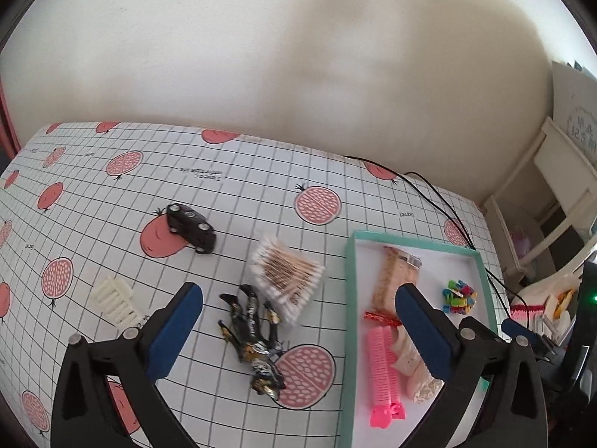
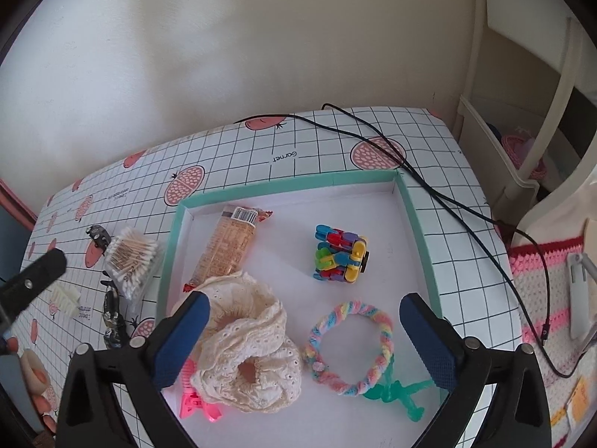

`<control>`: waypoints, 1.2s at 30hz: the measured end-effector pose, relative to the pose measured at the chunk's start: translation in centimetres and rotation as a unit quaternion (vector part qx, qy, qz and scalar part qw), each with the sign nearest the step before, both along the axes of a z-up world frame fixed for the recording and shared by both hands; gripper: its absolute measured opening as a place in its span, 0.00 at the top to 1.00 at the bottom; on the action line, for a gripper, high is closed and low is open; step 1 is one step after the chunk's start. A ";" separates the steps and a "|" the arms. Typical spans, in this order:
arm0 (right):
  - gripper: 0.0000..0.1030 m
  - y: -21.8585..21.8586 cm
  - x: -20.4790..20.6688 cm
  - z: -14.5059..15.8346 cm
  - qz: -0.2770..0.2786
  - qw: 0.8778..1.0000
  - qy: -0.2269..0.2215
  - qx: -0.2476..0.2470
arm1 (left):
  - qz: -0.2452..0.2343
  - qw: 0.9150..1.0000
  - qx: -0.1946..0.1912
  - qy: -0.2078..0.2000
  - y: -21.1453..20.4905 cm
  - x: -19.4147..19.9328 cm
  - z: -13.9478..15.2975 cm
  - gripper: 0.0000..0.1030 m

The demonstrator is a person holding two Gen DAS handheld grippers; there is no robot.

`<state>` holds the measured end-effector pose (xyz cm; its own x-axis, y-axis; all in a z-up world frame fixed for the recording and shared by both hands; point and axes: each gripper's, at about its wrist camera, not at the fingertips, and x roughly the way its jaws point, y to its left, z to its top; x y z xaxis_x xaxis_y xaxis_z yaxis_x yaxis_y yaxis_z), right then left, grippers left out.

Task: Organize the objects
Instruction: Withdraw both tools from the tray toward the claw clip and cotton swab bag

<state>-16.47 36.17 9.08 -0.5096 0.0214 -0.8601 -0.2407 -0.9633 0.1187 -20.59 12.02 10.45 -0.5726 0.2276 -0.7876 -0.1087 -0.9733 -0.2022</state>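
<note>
Black and gold, the spindly figure [image 1: 257, 339] lies on the tabletop [image 1: 231, 186] at lower centre of the left wrist frame, between the spread fingers of our left claw [image 1: 298, 295], touching the cotton swab pack [image 1: 285, 274]. We judge a grab could snag the swabs or let thin limbs slip. Right of it, the teal tray [image 2: 283, 183] holds a snack packet [image 2: 227, 246], cream scrunchie [image 2: 250, 347], pink clip [image 2: 196, 408], coloured block toy [image 2: 339, 254], pastel ring [image 2: 350, 347] and green figure [image 2: 395, 392]. Our right claw [image 2: 304, 308] hovers spread and empty above it.
</note>
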 end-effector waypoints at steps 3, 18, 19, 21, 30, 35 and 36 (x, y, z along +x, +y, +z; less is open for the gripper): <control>0.00 0.0 0.0 -0.2 -0.007 1.000 0.001 -0.011 | 0.000 1.000 0.001 0.000 -1.0 -0.1 0.3 0.00; 0.00 -4.1 -0.8 3.2 0.002 0.999 0.046 -0.014 | 0.065 0.994 0.082 -0.010 -10.6 -2.0 1.2 0.00; 0.00 -4.4 -0.8 3.3 0.006 0.999 0.048 -0.013 | 0.074 0.993 0.089 -0.007 -11.5 -2.3 1.4 0.00; 0.00 -5.0 -1.0 3.5 0.013 0.999 0.050 -0.011 | 0.082 0.992 0.091 -0.007 -12.5 -2.9 1.5 0.00; 0.00 -8.4 -3.3 3.1 0.041 0.998 0.047 -0.029 | 0.096 0.994 0.056 -0.003 -14.5 -5.3 0.8 0.00; 0.00 -11.8 -4.9 2.2 0.070 0.996 0.043 -0.037 | 0.086 0.995 0.038 -0.018 -15.3 -6.1 -1.2 0.00; 0.00 -12.7 -5.4 2.0 0.077 0.995 0.043 -0.042 | 0.087 0.995 0.040 -0.024 -15.6 -6.4 -1.6 0.00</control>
<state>-21.90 23.47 11.04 -0.5727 -0.1329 -0.8089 -0.0762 -0.9739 0.2139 -26.97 -3.53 8.82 -0.5702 0.1917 -0.7988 0.0715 -0.9571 -0.2807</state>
